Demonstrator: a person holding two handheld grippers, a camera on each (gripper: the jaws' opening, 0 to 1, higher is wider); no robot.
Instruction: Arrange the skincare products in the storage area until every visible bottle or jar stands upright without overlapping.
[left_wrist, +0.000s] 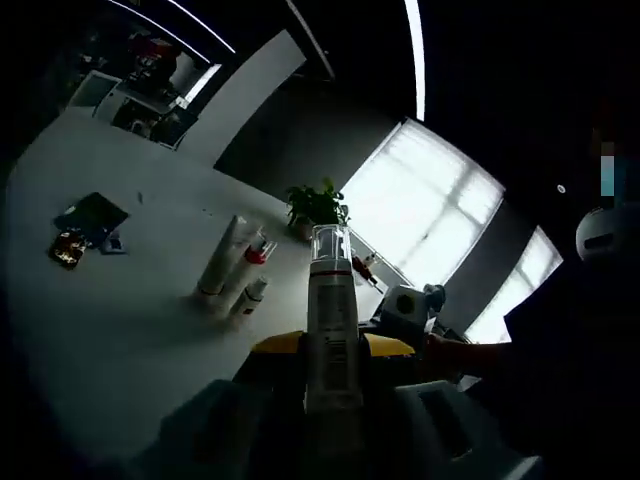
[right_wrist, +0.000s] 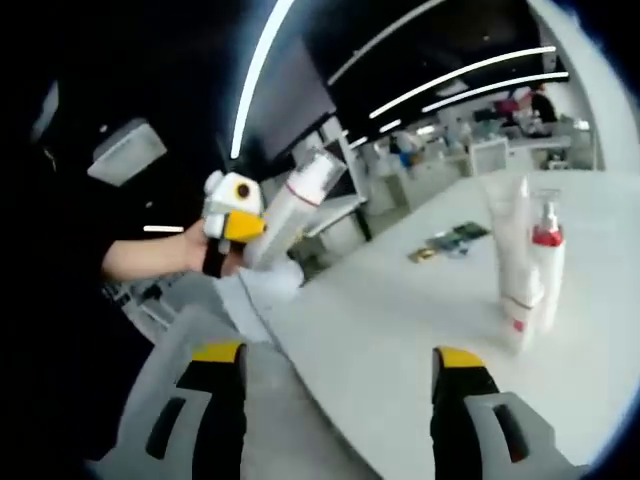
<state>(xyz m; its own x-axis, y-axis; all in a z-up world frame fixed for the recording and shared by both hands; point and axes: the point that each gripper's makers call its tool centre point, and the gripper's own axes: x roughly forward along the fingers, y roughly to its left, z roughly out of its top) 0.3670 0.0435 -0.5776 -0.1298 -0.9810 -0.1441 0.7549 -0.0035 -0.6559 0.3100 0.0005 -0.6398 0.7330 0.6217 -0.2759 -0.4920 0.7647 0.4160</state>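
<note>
In the left gripper view, the white desk (left_wrist: 120, 330) fills the left, a cluster of white tubes and red-collared bottles (left_wrist: 235, 270) stands mid-frame, and the left hand-held gripper (left_wrist: 333, 395) clamps a white clear-capped pump bottle (left_wrist: 332, 330) at centre. In the right gripper view, that bottle is raised at upper left, the cluster stands at right, and the right hand-held gripper (right_wrist: 340, 385) gapes wide with nothing between its jaws.

A white bottle (left_wrist: 333, 330) with a clear cap and a red band sits upright between the left gripper's jaws, off the table. Three more white bottles (left_wrist: 235, 268) stand close together on the white table (left_wrist: 120, 330), one with a red pump collar.
</note>
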